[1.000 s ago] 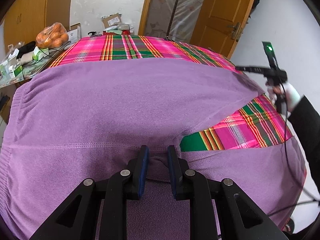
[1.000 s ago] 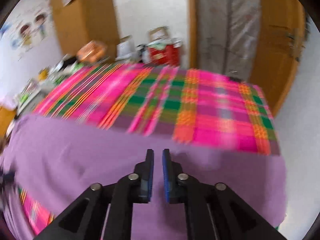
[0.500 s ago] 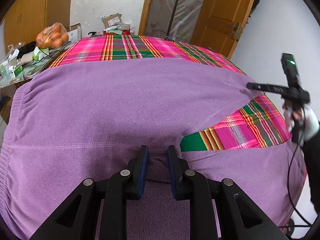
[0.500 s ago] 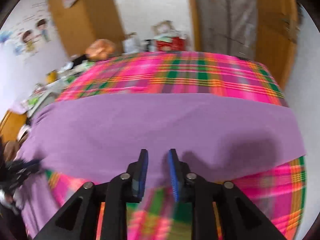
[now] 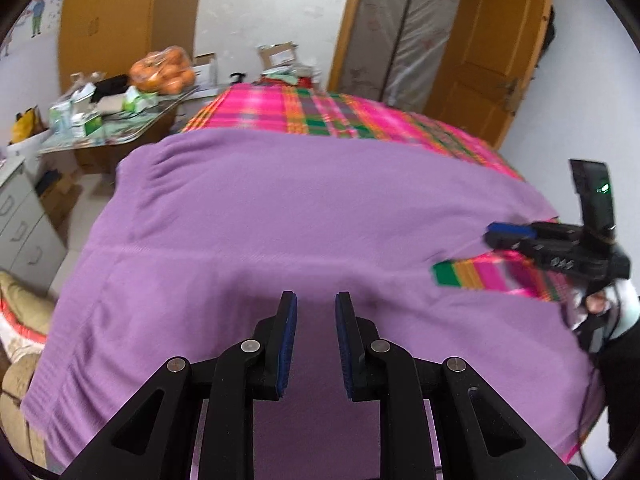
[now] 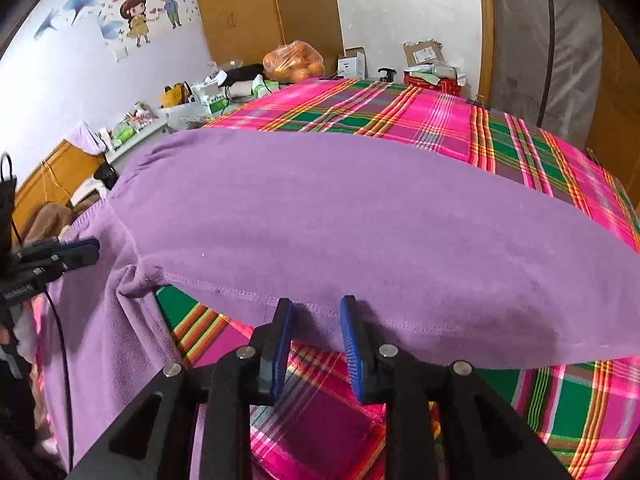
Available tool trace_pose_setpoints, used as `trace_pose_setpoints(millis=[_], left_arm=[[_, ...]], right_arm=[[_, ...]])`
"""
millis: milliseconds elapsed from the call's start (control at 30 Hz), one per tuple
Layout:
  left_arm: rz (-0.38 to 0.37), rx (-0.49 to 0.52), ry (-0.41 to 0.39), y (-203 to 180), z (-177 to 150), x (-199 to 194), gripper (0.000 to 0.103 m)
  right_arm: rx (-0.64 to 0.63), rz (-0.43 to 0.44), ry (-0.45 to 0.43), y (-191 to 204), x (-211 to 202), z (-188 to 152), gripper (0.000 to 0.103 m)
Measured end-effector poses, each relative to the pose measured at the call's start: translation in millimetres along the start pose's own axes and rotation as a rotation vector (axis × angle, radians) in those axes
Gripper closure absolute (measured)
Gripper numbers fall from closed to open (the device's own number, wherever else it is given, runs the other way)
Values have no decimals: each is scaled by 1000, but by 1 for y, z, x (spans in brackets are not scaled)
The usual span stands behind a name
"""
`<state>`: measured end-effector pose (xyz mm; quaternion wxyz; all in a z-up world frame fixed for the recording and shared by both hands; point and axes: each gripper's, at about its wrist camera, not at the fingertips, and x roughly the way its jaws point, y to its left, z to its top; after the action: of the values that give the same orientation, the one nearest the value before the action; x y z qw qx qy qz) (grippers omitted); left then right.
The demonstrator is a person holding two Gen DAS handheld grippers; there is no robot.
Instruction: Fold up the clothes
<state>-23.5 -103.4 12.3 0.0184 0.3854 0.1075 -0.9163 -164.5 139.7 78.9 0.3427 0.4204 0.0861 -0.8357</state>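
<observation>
Purple fleece trousers (image 5: 304, 216) lie spread flat on a pink and green plaid bedspread (image 5: 320, 114); they also show in the right wrist view (image 6: 360, 220). My left gripper (image 5: 316, 300) is open and empty, raised above the crotch area. My right gripper (image 6: 316, 308) is open and empty at the hem edge of the far leg, over the plaid gap between the legs (image 6: 320, 392). The right gripper also appears in the left wrist view (image 5: 508, 234). The left gripper shows at the left edge of the right wrist view (image 6: 80, 252).
A cluttered side table (image 5: 120, 120) with a bag of oranges (image 5: 164, 72) stands at the far left of the bed. White drawers (image 5: 20, 220) stand at the left. Wooden doors (image 5: 480, 52) and boxes (image 6: 428, 64) are behind the bed.
My left gripper has let go of the crotch fabric, opened and lifted back. My right gripper has come down to the far leg's hem edge and opened wider.
</observation>
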Motion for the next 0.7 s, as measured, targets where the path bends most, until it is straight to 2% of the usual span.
trace_pose_setpoints(millis=[100, 233, 300, 367, 467, 533, 700], left_arm=[[26, -20, 3, 8, -9, 2, 83], [14, -32, -6, 11, -11, 4, 82], [20, -23, -5, 10, -11, 5, 81], [18, -22, -8, 10, -12, 5, 81], [-7, -43, -12, 17, -12, 5, 81], [-21, -56, -16, 19, -12, 5, 81], [-37, -69, -20, 20, -14, 4, 81]], right_arm=[[46, 57, -6, -14, -8, -4, 78], [92, 112, -11, -26, -7, -5, 78], [68, 78, -13, -18, -5, -3, 78], [-5, 61, -17, 0, -9, -5, 74], [-158, 153, -21, 45, -18, -12, 74], [-270, 171, -6, 71, -20, -17, 74], [-381, 184, 51, 102, -6, -22, 73]])
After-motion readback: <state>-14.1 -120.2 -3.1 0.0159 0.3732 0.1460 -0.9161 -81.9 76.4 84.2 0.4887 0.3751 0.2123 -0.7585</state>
